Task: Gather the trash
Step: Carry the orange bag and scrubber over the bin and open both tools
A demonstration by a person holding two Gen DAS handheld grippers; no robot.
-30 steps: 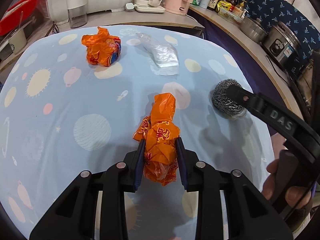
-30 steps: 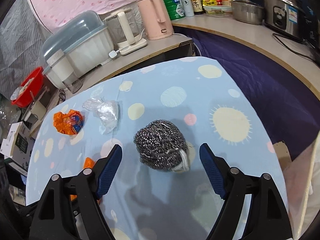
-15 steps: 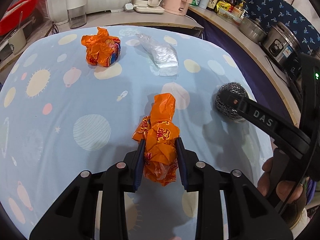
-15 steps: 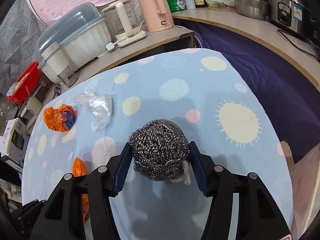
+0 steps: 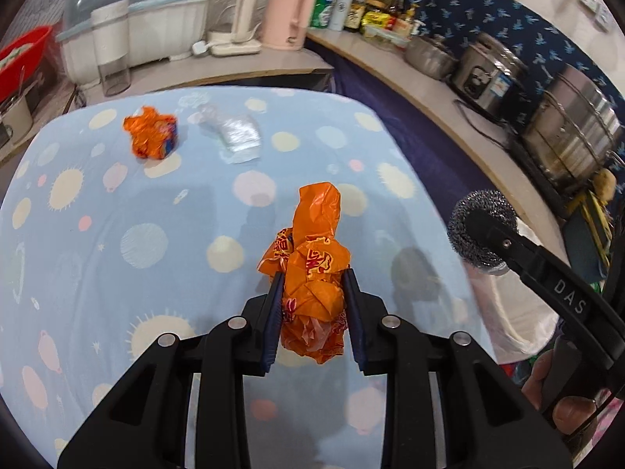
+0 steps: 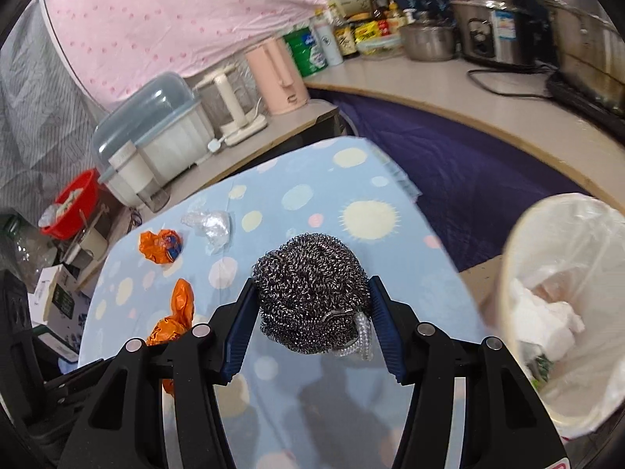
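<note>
We are holding two claws over the table [image 5: 78,234] with the blue cloth full of suns and dots.

In the left wrist view, at about ten o'clock, a small orange crumpled wrapper [image 5: 150,136] is lying on the cloth. Just beside it, at about eleven o'clock, a clear plastic bag [image 5: 236,135] is lying flat. Both are sitting well apart from our claws.

In the middle, our left gripper [image 5: 312,305] is squeezing a big orange wrapper [image 5: 312,269] between its blue pads. The wrapper is sticking up past the fingers toward twelve o'clock, and it is hanging above the cloth, not lying on it.

At about three o'clock in the same view, our right gripper [image 6: 310,314] is coming in from the side, with a hand [image 5: 562,398] on its handle at about four o'clock. It is gripping a round steel wool ball [image 6: 310,293]. The blue pads are pressing on both sides of the ball, and they have just been closing on it. The ball is hanging over the right end of the table.

In the right wrist view, at about three o'clock, a bin with a white bag [image 6: 566,305] is standing just past the table edge. White crumpled stuff is lying inside it.
</note>
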